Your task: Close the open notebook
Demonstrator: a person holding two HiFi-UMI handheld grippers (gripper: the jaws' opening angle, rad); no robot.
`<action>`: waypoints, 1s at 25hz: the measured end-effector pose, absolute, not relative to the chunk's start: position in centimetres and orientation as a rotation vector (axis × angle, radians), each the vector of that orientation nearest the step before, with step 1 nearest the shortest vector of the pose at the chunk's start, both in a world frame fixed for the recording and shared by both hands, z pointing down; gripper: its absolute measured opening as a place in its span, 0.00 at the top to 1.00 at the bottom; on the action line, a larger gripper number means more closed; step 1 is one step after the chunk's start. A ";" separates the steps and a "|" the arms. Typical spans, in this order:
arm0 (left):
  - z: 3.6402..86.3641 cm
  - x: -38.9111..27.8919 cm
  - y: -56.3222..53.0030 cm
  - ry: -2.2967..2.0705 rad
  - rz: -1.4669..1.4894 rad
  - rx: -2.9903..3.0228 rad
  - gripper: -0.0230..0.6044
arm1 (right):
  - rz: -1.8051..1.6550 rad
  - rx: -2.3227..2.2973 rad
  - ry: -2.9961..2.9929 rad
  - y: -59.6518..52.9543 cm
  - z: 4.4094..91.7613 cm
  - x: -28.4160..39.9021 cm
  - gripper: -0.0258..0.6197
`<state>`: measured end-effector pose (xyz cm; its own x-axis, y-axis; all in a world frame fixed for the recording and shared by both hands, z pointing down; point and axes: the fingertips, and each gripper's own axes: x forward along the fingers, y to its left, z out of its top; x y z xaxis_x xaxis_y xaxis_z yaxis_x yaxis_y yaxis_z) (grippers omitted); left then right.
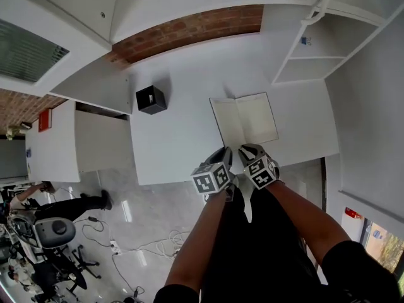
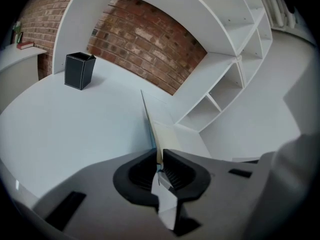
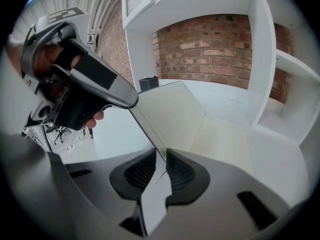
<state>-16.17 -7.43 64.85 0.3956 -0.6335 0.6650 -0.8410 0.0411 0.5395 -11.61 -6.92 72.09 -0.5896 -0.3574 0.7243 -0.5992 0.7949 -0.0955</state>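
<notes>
— Cream paper in a thin dark cover: the notebook lies open on the white desk, close to the desk's near edge. Position?

— In the head view it is at 12 o'clock from both grippers, just beyond their tips. The right page is flat on the desk. The left cover is lifted off it. In the left gripper view it stands almost upright, seen edge-on.

— Claws?

— Left gripper: jaws closed on the near edge of the left cover, a pad pressing on either side. Right gripper: jaws nearly together, with the same cover's near edge running down between them. It looks pinched there too, just beside the left gripper's hold, at its 3 o'clock.

— Hands side by side, then.

— Yes. The marker cubes are close together, and both grippers point away and downward over the desk's near edge.

— Surroundings?

— A black box sits on the desk at 10 o'clock from the notebook, well apart. A white shelf unit is at 1 o'clock, at the desk's far right. A brick wall is at 12 o'clock, behind the desk.
</notes>
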 end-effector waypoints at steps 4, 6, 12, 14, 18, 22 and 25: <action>64.2 -14.7 -7.8 -1.328 0.276 1.678 0.90 | 0.427 0.677 -2.282 -7.0 71.7 -11.0 0.90; 63.9 -13.9 -8.1 -1.330 0.283 1.686 0.90 | 0.421 0.659 -2.296 -7.0 71.6 -10.7 0.91; 63.3 -11.2 -8.9 -1.335 0.288 1.706 0.90 | 0.467 0.622 -2.372 -7.1 70.8 -8.9 0.96; 63.2 -10.2 -9.1 -1.336 0.295 1.714 0.91 | 0.478 0.627 -2.385 -7.2 70.7 -8.0 0.96; 63.1 -8.5 -9.6 -1.338 0.306 1.716 0.91 | 0.496 0.646 -2.389 -8.0 70.4 -6.4 0.96; 63.2 -7.0 -10.2 -1.336 0.292 1.703 0.91 | 0.499 0.681 -2.405 -9.3 69.9 -5.0 0.96; 63.6 -5.9 -10.5 -1.349 0.318 1.709 0.91 | 0.524 0.725 -2.405 -10.3 70.0 -3.5 0.96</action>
<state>-5.92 -10.49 63.60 0.3698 -0.6395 0.6740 -0.8733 0.0085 0.4872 -3.50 -10.34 70.01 -0.6919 -0.3759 0.6164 -0.5983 0.7764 -0.1981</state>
